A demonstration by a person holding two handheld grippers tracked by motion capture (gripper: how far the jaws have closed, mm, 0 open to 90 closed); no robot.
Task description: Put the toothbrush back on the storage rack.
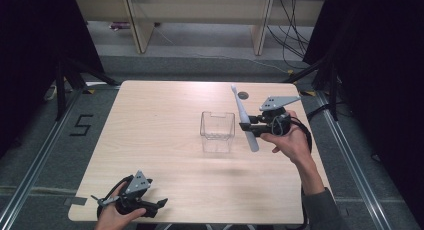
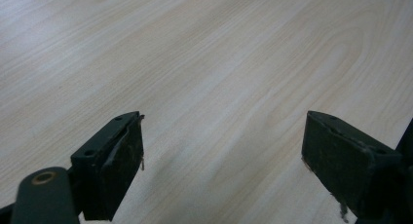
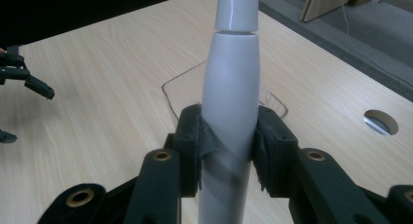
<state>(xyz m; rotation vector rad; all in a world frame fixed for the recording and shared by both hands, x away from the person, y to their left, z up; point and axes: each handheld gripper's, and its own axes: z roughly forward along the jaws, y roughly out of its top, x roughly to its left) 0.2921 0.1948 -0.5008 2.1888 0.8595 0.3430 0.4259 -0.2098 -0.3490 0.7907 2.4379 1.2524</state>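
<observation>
A white electric toothbrush (image 1: pixel 244 119) hangs tilted above the table, brush end toward the far side, just right of a clear plastic cup (image 1: pixel 217 131). My right gripper (image 1: pixel 251 126) is shut on its handle; in the right gripper view the pads clamp the white handle (image 3: pixel 229 112) with the clear cup (image 3: pixel 178 95) behind it. My left gripper (image 1: pixel 159 206) rests near the table's front left edge, open, with bare wood between its jaws (image 2: pixel 221 151).
The wooden table (image 1: pixel 160 115) has a round cable hole (image 1: pixel 243 95) at the far right. Beyond the table are floor, cables and wooden furniture legs. A floor marking "5" lies to the left.
</observation>
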